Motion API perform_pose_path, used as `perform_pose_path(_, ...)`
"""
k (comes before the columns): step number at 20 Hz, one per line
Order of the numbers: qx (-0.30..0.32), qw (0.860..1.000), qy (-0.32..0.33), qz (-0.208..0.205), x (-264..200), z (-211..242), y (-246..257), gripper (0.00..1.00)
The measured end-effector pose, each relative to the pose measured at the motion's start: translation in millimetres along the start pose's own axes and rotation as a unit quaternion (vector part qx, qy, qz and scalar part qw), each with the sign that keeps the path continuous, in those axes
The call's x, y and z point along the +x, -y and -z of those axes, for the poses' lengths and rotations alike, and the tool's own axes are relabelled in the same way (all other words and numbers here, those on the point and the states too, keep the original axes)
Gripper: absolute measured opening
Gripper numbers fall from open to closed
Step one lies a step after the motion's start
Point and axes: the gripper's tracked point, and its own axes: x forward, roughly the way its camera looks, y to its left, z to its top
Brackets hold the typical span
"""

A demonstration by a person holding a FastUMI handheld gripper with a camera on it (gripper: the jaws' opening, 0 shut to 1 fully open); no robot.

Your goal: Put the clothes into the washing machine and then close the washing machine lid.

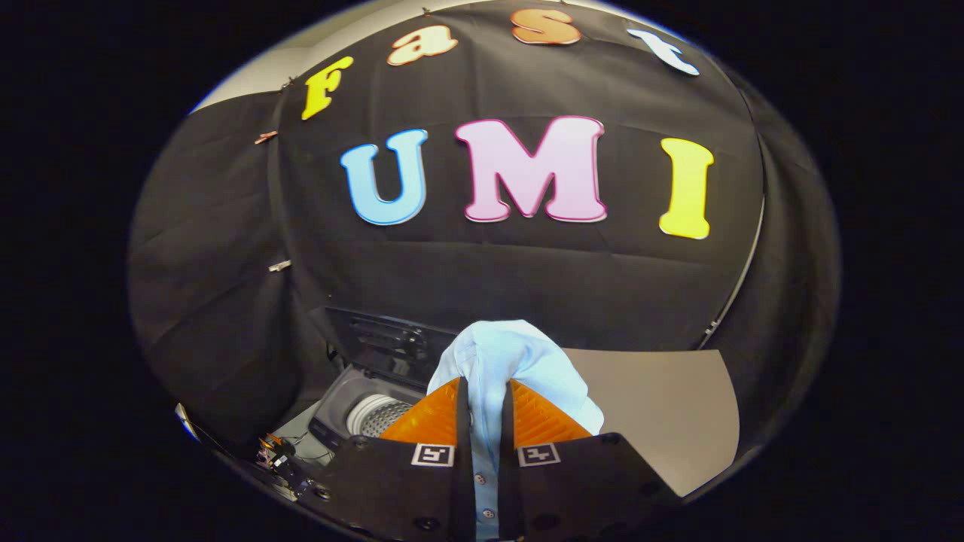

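Note:
My gripper is shut on a light blue buttoned garment. The cloth bunches up above the fingertips and a strip of it with small buttons runs down between the two fingers. Below and to the left of the fingers stands the washing machine with its lid raised at the back. Its round metal drum shows open, partly hidden by the left finger. The garment hangs in the air, above and to the right of the drum.
A flat grey tabletop stretches to the right beyond the fingers. Black cloth walls the booth behind the machine and on both sides. Some wires and small parts lie left of the machine.

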Motion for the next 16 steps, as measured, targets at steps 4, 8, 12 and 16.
perform_pose_path(4, -0.012, 0.999, 0.009, -0.038, 5, -5, -62, 0.16)
perform_pose_path(8, -0.013, 0.997, -0.015, -0.076, 34, 11, -123, 0.16)
perform_pose_path(12, -0.014, 0.994, -0.049, -0.101, 69, 36, -167, 0.16)
perform_pose_path(16, -0.020, 0.991, -0.079, -0.104, 108, 64, -193, 0.16)
